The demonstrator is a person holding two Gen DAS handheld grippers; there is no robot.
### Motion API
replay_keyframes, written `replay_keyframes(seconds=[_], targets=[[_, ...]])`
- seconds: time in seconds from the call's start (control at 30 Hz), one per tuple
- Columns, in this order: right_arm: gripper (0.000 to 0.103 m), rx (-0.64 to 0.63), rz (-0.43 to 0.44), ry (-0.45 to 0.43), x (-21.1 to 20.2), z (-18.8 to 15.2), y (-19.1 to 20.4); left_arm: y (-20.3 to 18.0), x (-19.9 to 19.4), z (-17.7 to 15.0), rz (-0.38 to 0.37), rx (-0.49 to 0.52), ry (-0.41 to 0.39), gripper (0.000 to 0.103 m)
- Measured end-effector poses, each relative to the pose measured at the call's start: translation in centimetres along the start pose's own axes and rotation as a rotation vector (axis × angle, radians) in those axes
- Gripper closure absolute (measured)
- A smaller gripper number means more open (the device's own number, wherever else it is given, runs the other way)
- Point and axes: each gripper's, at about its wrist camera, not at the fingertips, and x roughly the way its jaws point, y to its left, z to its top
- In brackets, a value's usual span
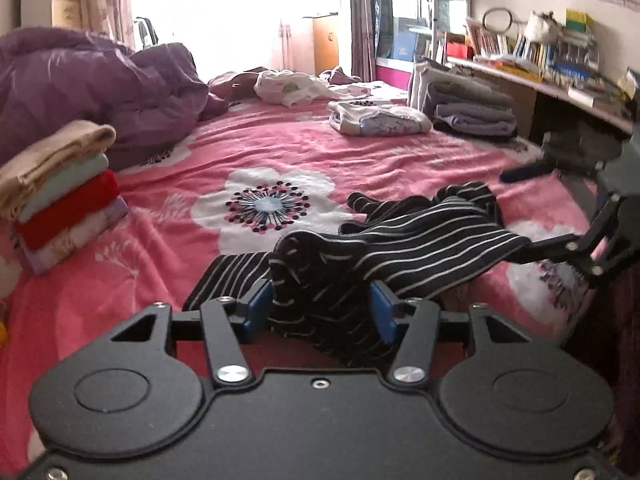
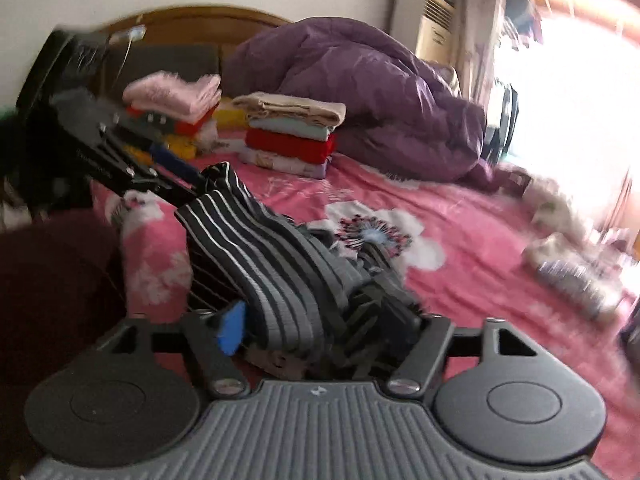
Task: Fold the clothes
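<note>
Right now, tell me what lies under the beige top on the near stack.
Under the beige top: pale green, red, then lilac floral folded pieces. Whatever is below or behind them stays hidden.

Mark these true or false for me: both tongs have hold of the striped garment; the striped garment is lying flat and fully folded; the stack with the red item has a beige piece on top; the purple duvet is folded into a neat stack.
1. Both tongs grip the striped garment. True: the left tongs and the right tongs each hold a bunch of it.
2. The striped garment lies flat and folded. False: it is crumpled and slung between the tongs above the pink bedspread.
3. The folded stack has beige on top. True.
4. The purple duvet is neatly stacked. False: it is heaped loosely.
</note>
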Motion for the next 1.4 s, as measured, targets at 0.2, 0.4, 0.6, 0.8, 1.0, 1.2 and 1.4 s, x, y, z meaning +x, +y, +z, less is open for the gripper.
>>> replay_keyframes(seconds=[0.2,0.4,0.6,0.8,1.0,1.2,1.4], targets=[[0.02,-0.271,-0.056,0.064,0.1,0.2,1.4,-1.3,0.3,-0.2,0.071,0.174,0.01,0.046],[0.021,-0.536,-0.066,0.14,0.8,-0.3,2.6,-1.9,1.2,-0.9,0.108,0.348,0.032,0.046],[0.019,-0.559,-0.033,0.165,0.4,-0.4,3.0,-2.9,2.5,-0.8,0.074,0.405,-0.023,0.091],[0.018,-0.565,-0.024,0.163,-0.2,-0.8,3.4,4.1,1.4,1.2,-0.025,-0.061,-0.068,0.093],[0.02,-0.672,-0.072,0.166,0.6,-1.2,3.3,5.3,1.3,1.0,-0.06,-0.188,-0.052,0.094],[0.039,-0.857,-0.148,0.136,2.6,-1.3,3.4,4.7,1.3,0.9,-0.061,-0.185,-0.047,0.094],[0.039,-1.043,-0.144,0.075,3.8,-1.4,4.5,4.8,1.4,1.0,-0.072,-0.187,-0.043,0.094]])
